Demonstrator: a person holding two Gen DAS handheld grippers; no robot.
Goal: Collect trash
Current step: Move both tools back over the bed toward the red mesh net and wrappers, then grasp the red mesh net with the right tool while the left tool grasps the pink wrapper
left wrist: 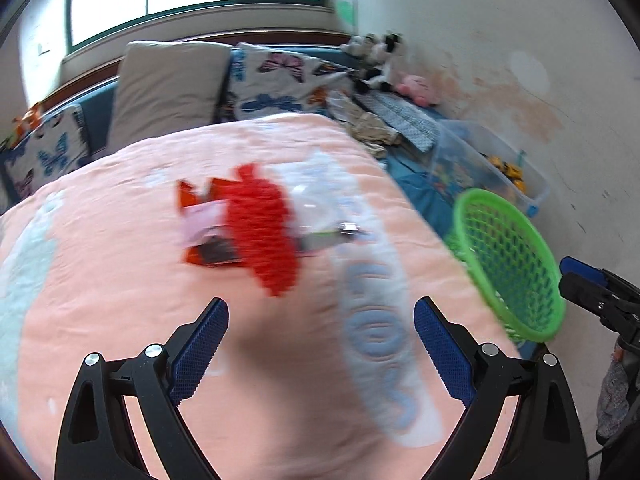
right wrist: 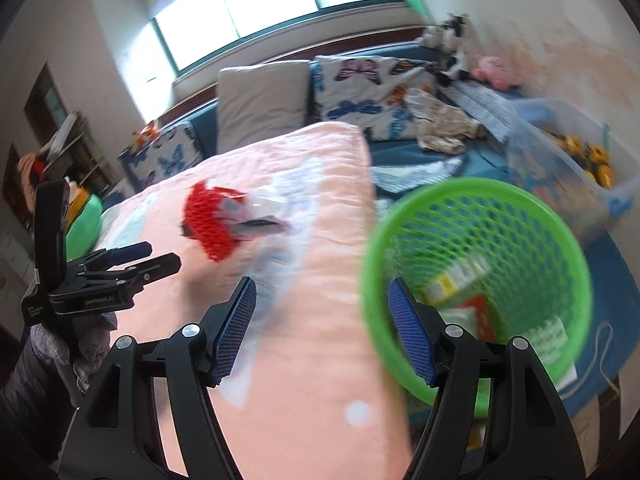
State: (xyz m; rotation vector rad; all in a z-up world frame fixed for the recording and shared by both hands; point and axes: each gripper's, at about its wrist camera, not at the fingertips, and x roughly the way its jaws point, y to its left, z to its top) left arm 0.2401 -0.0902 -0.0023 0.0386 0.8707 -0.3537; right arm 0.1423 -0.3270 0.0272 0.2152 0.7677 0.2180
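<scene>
A heap of trash lies on the pink blanket (left wrist: 120, 280): a red foam net (left wrist: 264, 228), an orange wrapper (left wrist: 200, 208) and clear plastic (left wrist: 320, 200). It also shows in the right wrist view, with the red net (right wrist: 208, 220) foremost. My left gripper (left wrist: 320, 344) is open and empty, a little short of the heap. My right gripper (right wrist: 322, 328) is open and empty, over the blanket's edge beside a green mesh basket (right wrist: 472, 280) that holds several wrappers (right wrist: 460, 284). The basket also shows at the right of the left wrist view (left wrist: 516, 264).
Pillows (left wrist: 168, 88), butterfly cushions (left wrist: 280, 80), loose clothes (left wrist: 368, 128) and plush toys (left wrist: 416, 88) lie at the bed's head. A clear toy bin (left wrist: 488, 168) stands by the stained wall. A blue rug (right wrist: 624, 292) lies under the basket.
</scene>
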